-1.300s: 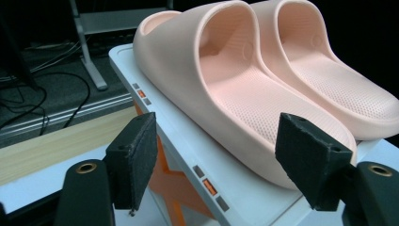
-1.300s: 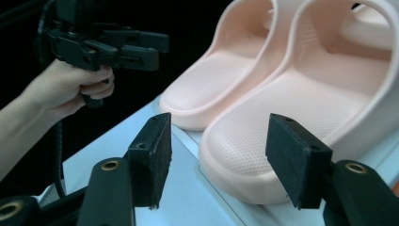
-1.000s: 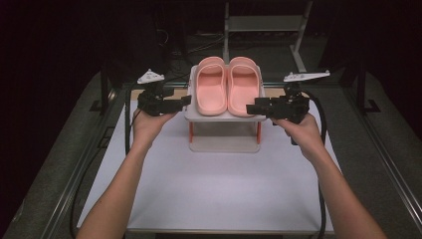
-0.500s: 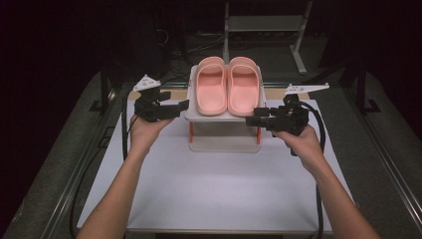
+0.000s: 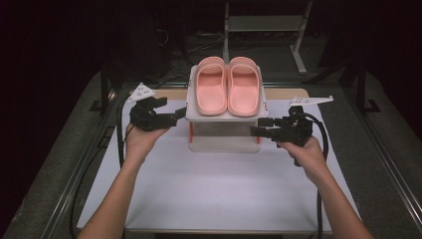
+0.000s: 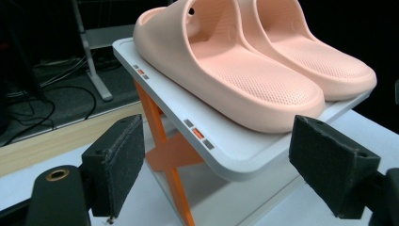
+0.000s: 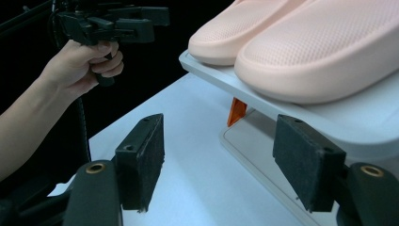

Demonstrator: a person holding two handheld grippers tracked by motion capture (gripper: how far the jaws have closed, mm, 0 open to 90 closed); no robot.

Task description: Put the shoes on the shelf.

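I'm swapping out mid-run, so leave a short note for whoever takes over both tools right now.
Left tool: open, its jaws have just been opening, nothing between the pads, beside the left edge of the white rack.
Right tool: open, also just opened wider, nothing held, at the rack's front right corner.
Things: pink slippers lie side by side on the rack's top shelf, on the white table.
Done: both tools brought up to the rack.
Left: neither slipper nor rack is gripped yet; close on whichever you mean to move.

Bright light from above falls on the table [image 5: 209, 189], surroundings sink into darkness, and all views stay sharp.
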